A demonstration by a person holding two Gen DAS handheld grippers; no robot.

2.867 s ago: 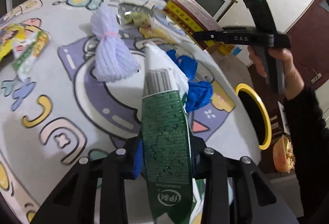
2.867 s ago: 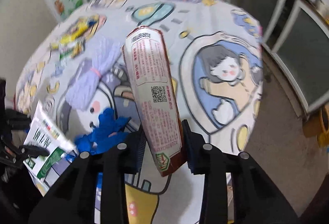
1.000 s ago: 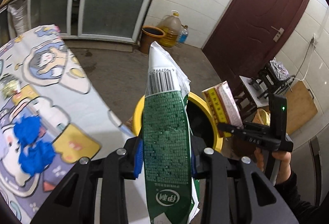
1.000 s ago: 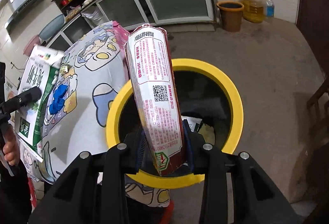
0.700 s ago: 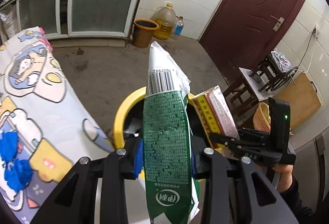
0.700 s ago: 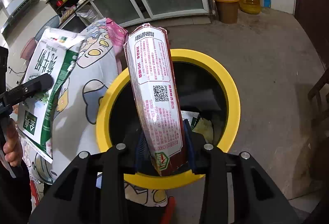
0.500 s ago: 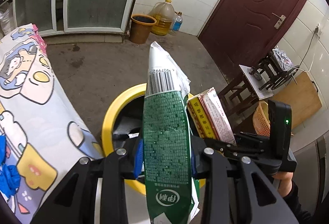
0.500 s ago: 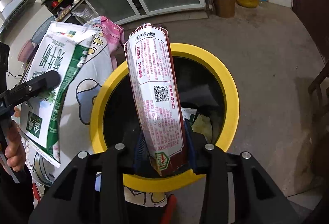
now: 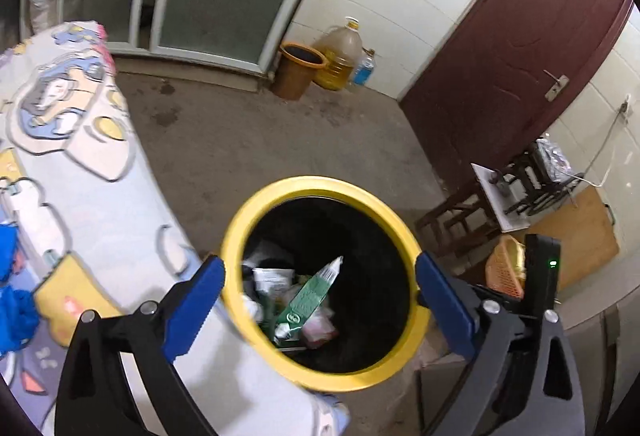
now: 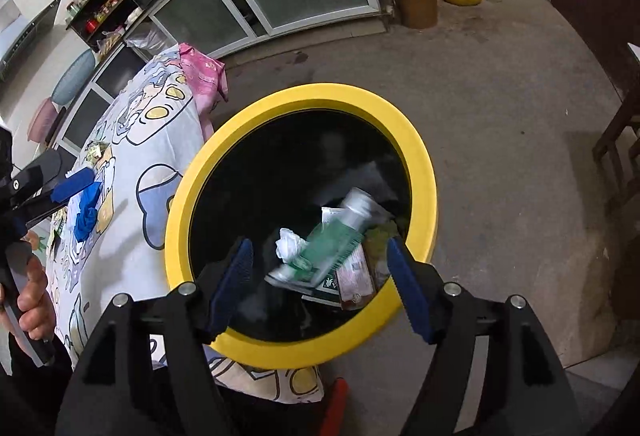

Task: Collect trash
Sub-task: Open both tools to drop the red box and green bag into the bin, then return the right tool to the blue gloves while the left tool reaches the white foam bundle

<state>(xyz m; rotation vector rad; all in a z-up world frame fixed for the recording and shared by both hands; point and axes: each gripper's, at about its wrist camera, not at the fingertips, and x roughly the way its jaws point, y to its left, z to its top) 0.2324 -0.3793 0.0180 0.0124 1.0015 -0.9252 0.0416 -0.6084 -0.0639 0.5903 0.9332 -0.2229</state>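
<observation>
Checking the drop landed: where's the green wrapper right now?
In both wrist views the green wrapper lies inside the yellow-rimmed bin, on the trash pile beside a crumpled white paper, free of both tongs.

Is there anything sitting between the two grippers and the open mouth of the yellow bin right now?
Nothing visible. The left gripper and right gripper hang over the yellow bin, jaws opening with nothing between them. The green packet already lies inside with the other trash, and the bin's mouth has no lid or cover.
</observation>
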